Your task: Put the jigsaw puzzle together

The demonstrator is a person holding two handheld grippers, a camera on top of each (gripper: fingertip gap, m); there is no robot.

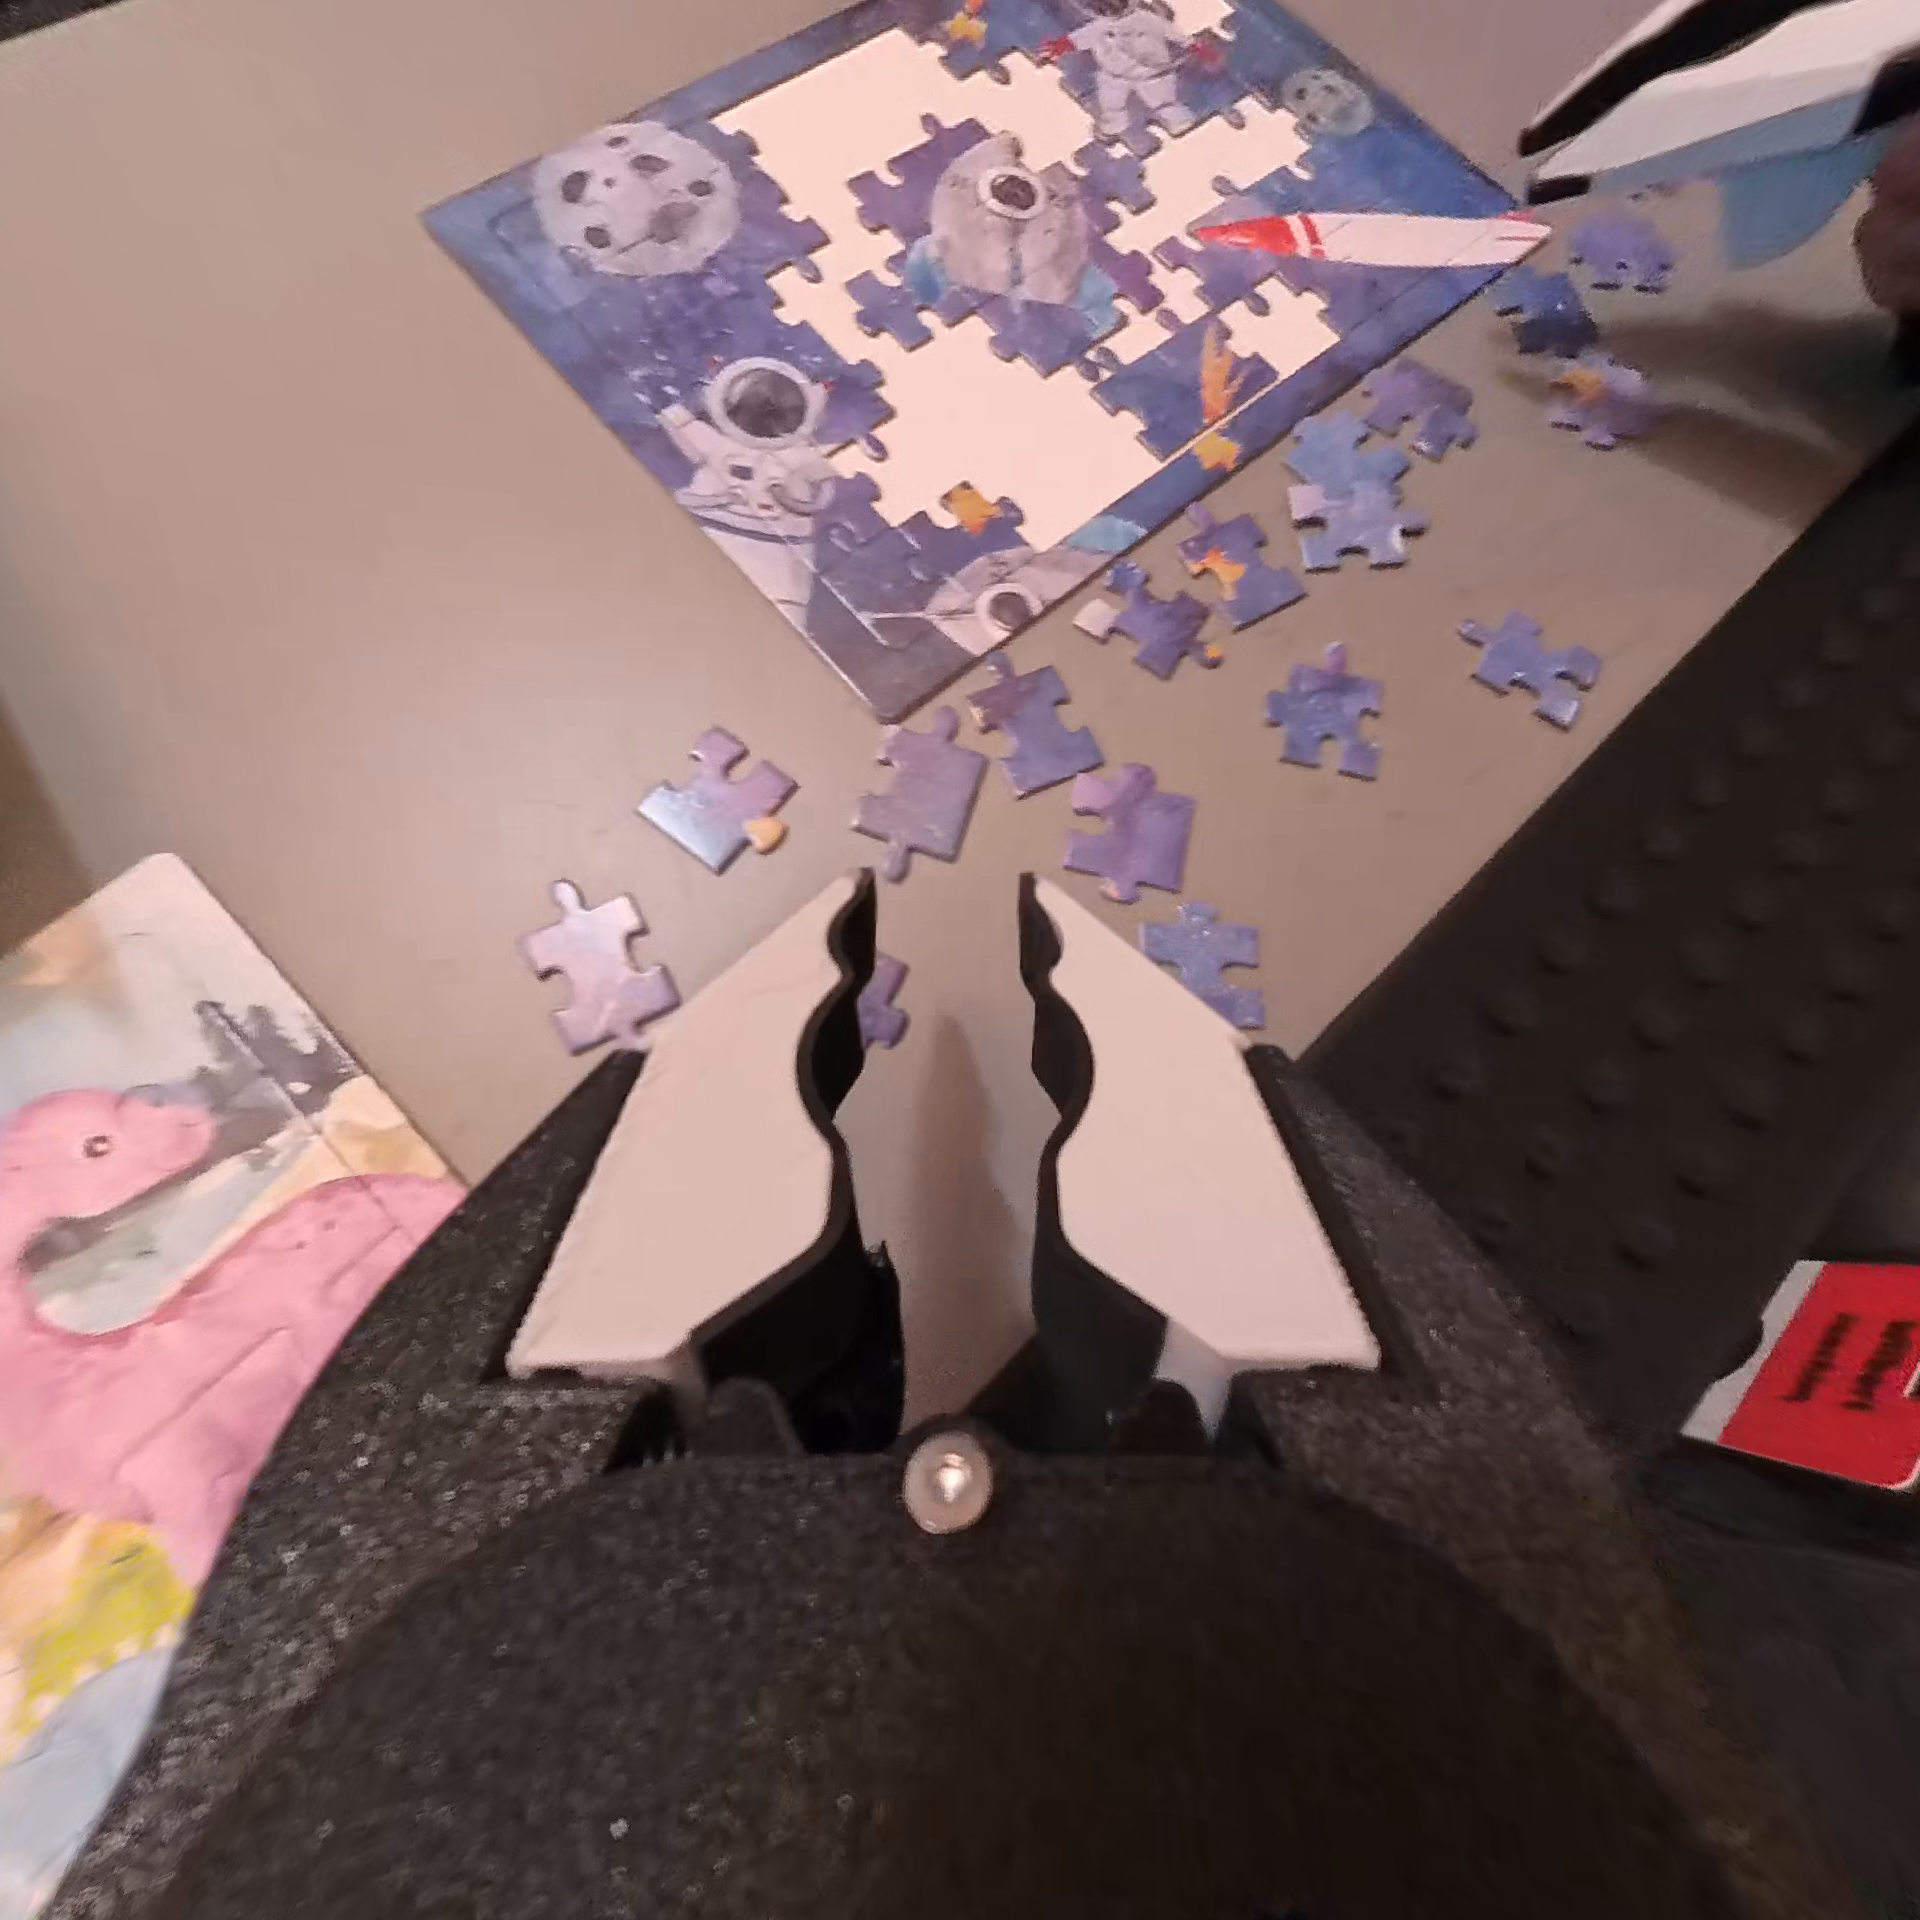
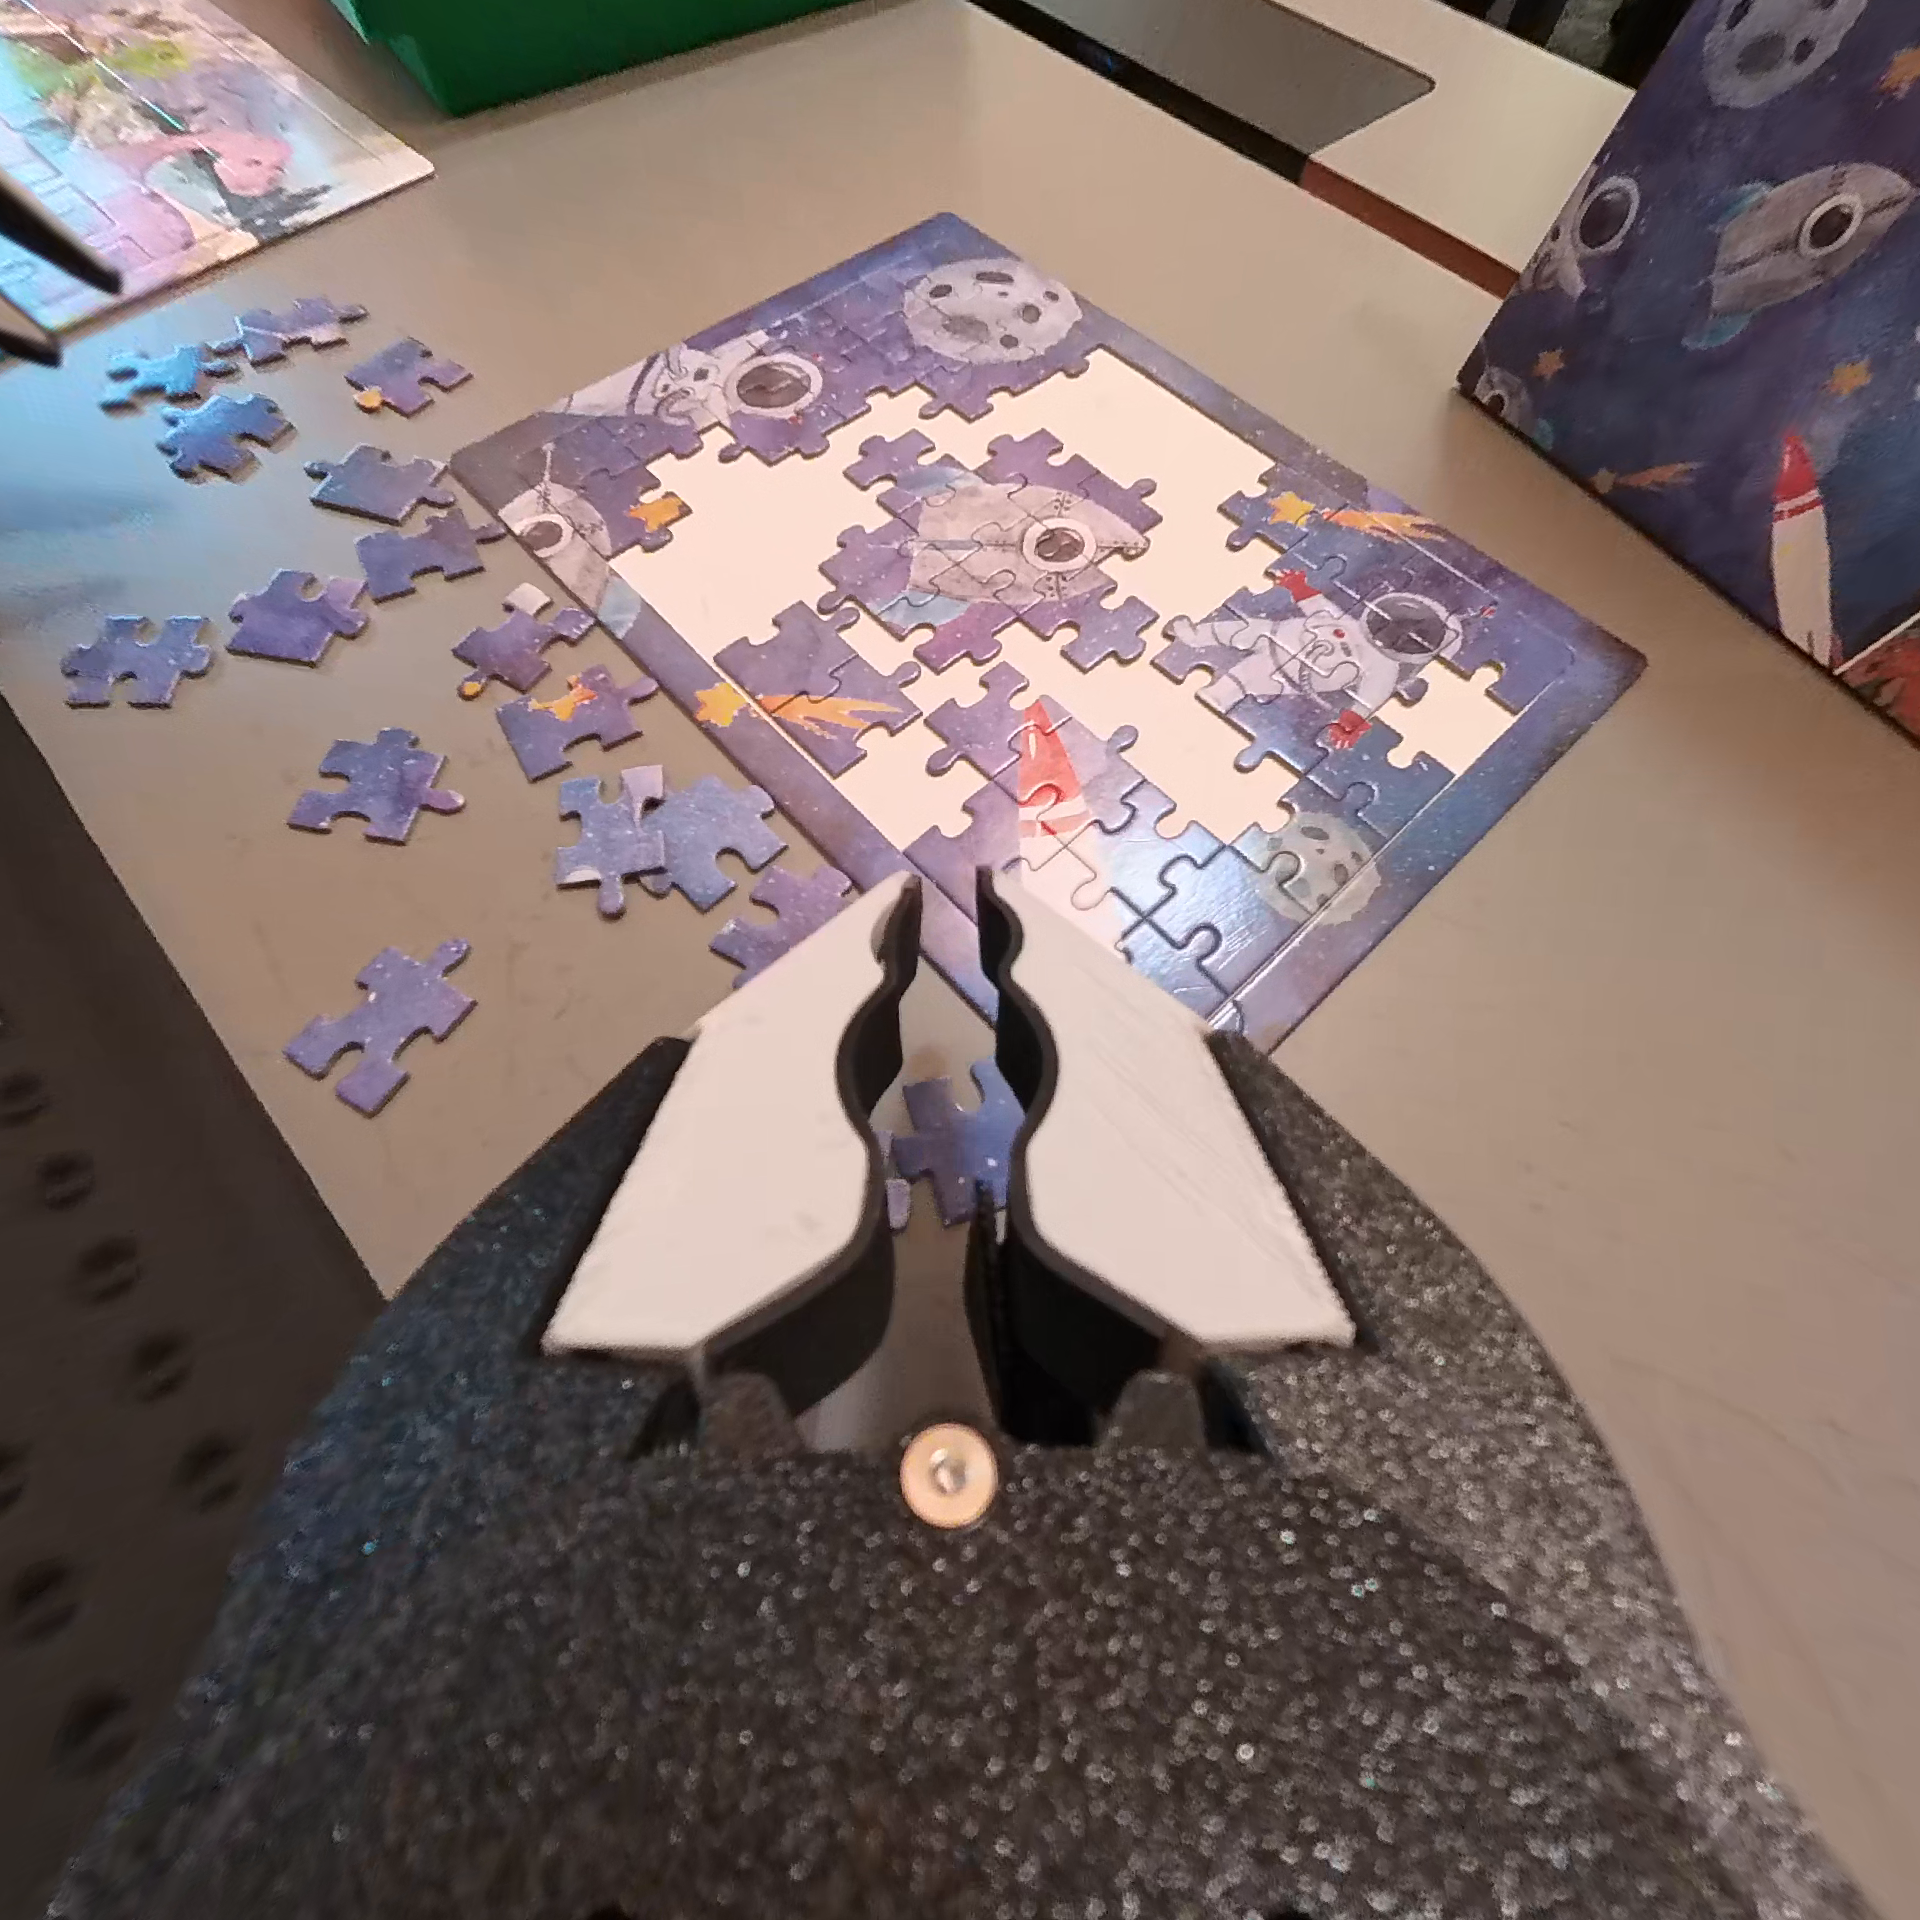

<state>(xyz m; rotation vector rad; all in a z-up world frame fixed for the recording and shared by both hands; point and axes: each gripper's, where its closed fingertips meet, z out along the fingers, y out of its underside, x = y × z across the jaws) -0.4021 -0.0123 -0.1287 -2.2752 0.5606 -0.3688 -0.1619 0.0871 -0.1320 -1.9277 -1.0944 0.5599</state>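
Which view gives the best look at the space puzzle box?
The right wrist view: the space puzzle box stands at the right edge beyond the puzzle board, its printed planets and rocket clear, though cropped by the frame. The left wrist view does not show the box, only the board and loose pieces.

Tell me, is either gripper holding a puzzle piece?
No. The left gripper and right gripper are both open and empty, hovering over loose pieces on the table.
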